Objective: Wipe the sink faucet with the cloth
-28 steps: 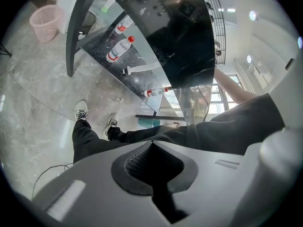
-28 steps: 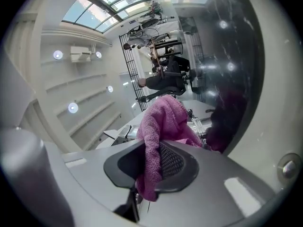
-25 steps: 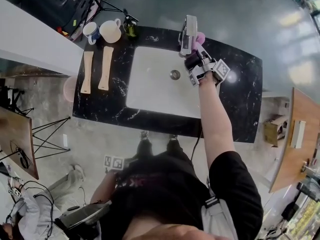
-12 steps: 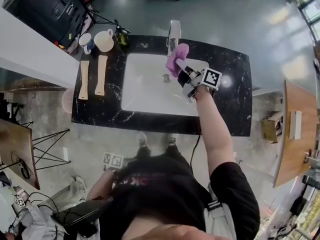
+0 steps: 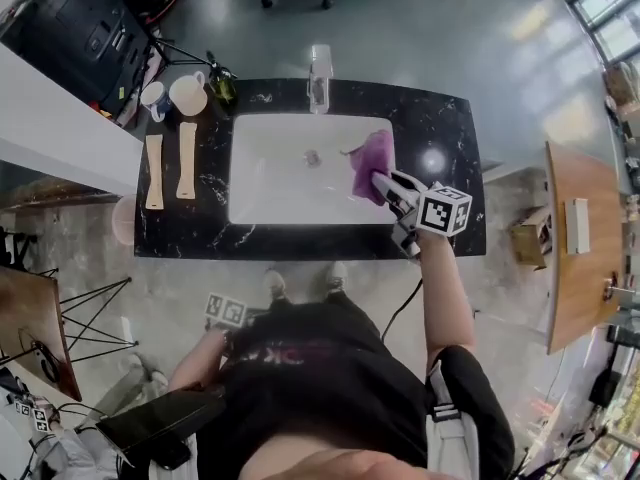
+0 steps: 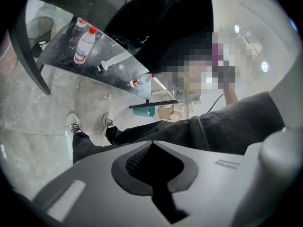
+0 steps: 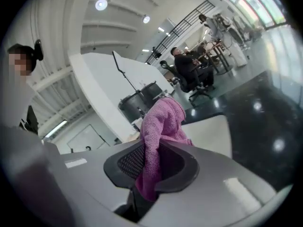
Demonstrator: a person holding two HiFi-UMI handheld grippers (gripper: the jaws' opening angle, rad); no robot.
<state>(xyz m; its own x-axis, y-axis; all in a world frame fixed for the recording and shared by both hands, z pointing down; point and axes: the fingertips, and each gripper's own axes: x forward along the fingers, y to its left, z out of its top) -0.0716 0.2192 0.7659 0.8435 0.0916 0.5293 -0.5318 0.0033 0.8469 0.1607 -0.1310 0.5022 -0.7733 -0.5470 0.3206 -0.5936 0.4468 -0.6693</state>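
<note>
While the right hand-held gripper [image 5: 385,183] pinches the cloth [image 5: 372,156] over the sink [image 5: 270,188], faucet [image 5: 320,73] sits well ahead-left; probably between wipes, next carry cloth onto it. Left hand-held gripper [image 6: 154,174] closed, empty.

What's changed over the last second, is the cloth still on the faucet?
No. The right hand-held gripper carried the pink terry cloth off the chrome faucet, back over the near right corner of the white sink, still clamped on it. Wooden spatulas and mugs stayed put.
</note>
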